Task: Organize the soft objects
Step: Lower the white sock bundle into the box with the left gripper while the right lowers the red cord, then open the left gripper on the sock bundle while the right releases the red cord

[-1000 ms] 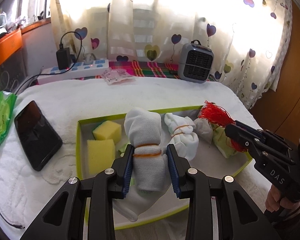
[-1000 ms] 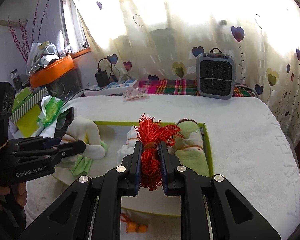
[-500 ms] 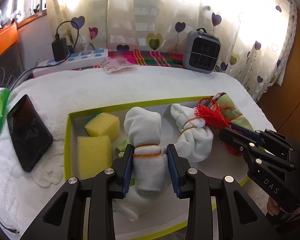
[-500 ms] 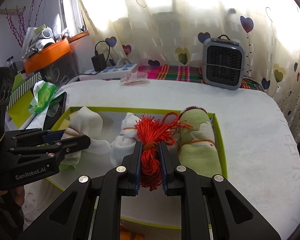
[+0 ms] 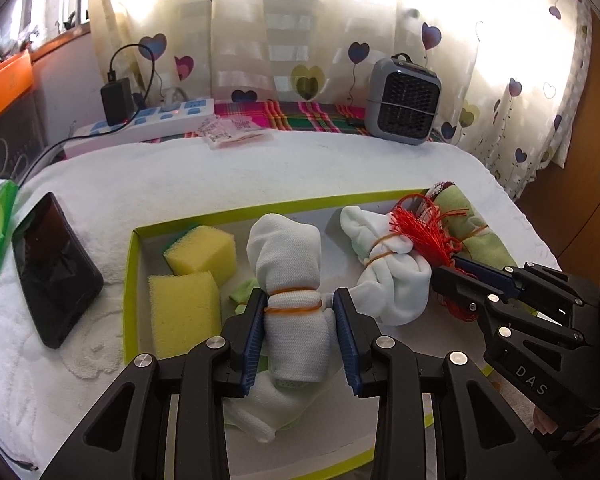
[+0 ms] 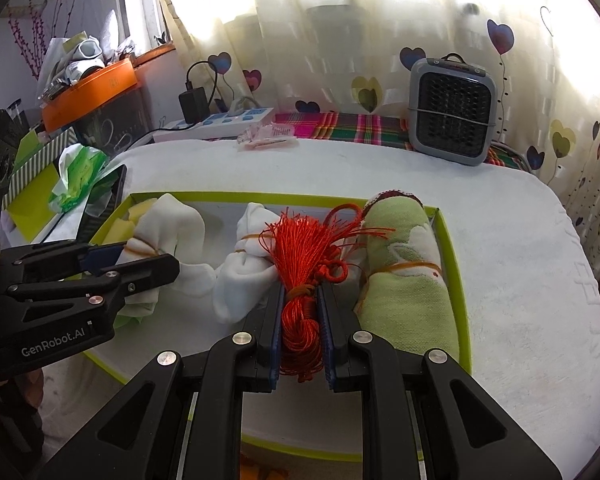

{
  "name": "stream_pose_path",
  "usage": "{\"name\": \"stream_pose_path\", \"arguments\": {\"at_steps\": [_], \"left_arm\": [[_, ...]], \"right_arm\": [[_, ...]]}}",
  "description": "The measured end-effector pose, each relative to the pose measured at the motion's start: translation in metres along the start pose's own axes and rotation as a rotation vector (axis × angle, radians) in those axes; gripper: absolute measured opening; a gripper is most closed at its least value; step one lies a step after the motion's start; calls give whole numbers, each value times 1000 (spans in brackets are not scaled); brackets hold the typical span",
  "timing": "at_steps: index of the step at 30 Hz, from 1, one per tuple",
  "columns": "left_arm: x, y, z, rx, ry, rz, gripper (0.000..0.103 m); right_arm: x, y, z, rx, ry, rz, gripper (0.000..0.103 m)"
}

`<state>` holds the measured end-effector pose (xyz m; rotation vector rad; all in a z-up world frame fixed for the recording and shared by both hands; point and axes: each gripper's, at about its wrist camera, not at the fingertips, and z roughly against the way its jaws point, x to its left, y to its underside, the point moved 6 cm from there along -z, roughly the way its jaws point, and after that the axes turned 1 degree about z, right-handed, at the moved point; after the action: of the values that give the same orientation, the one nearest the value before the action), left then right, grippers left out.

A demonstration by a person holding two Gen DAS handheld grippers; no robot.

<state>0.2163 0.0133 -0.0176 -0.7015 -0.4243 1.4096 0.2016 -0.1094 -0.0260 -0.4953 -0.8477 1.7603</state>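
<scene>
Left wrist view: left gripper (image 5: 298,320) is clamped on a white sock roll (image 5: 290,276) at frame centre, pads just below its orange rubber band, likely so the roll stays bundled; it sits low inside the green-rimmed tray (image 5: 134,280), right of the two yellow sponges (image 5: 192,280), so this looks like the placing step with only the release left. Right wrist view: right gripper (image 6: 302,320) is pinched tight on the cord of the red tassel (image 6: 300,248), fringe pointing up-frame, slotted between the second white sock bundle (image 6: 244,276) on the left and the green towel roll (image 6: 404,280) on the right.
</scene>
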Motion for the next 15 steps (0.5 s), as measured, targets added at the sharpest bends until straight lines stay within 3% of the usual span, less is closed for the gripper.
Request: {"name": "stream_pose_path", "arguments": {"at_steps": [15], "left_arm": [[-2, 0, -3, -12, -21, -22, 38]], "right_arm": [[1, 1, -1, -3, 11, 8, 20]]}}
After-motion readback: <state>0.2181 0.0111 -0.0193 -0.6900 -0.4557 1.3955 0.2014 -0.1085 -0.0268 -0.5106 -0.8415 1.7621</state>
